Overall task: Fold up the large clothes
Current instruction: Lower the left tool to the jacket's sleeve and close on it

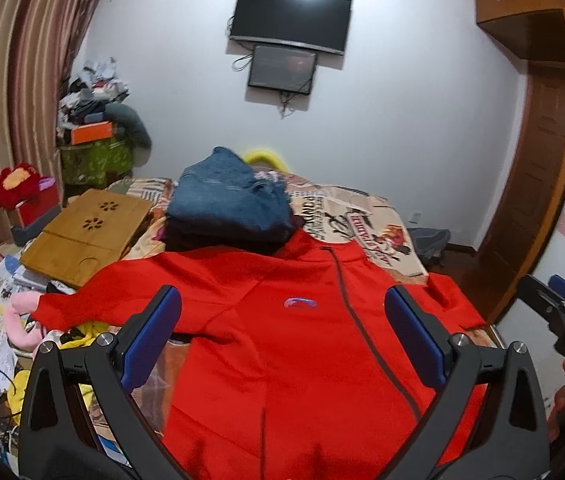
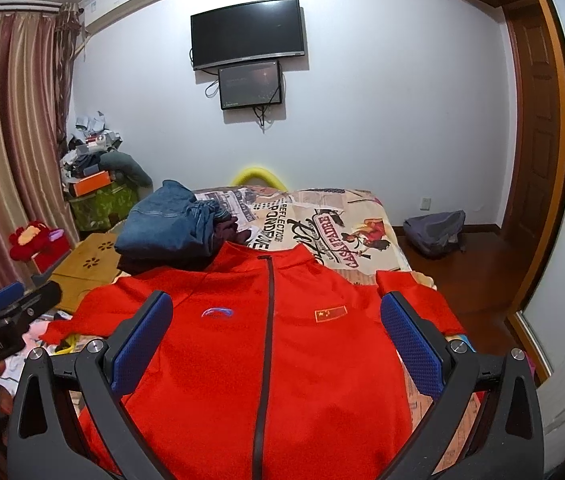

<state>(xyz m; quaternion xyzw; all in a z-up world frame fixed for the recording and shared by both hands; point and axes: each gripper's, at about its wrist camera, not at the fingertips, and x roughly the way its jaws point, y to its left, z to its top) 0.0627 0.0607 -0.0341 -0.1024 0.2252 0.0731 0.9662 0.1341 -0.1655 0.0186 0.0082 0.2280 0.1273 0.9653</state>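
Red jacket (image 2: 266,344) lies flat, front up, zip closed, spread across near part of bed (image 2: 362,216). Both sleeves out to sides: one reaches toward the clutter side (image 1: 70,312), other toward the door side (image 2: 414,292), its cuff end near the bed edge. Collar points toward far wall, touching/just beside a stack of folded clothes (image 2: 162,224) w/ jeans on top. Judgement: that stack looks like finished items, so earlier garments prob done; this jacket = laid out and smoothed but no fold made yet. Left to do: sleeves in, sides in, fold bottom up, then move to stack. So for this piece, start of folding, approx nothing done beyond spreading.

Left gripper (image 1: 282,332): jaws spread wide, nothing between blue pads, hovers above the jacket's lower chest area; cannot tell any contact w/ fabric, looks apart. Right gripper (image 2: 276,336): also wide open, empty, above jacket mid-front, zip line running between its fingers in view. No pinch on either side. Each gripper shows at edge of other's view, side by side, near each other.

Next likely needs each claw to drop to a sleeve or hem edge and pinch; fabric looks thick-ish, soft, should hold a crease poorly, may slide on the printed bedsheet.
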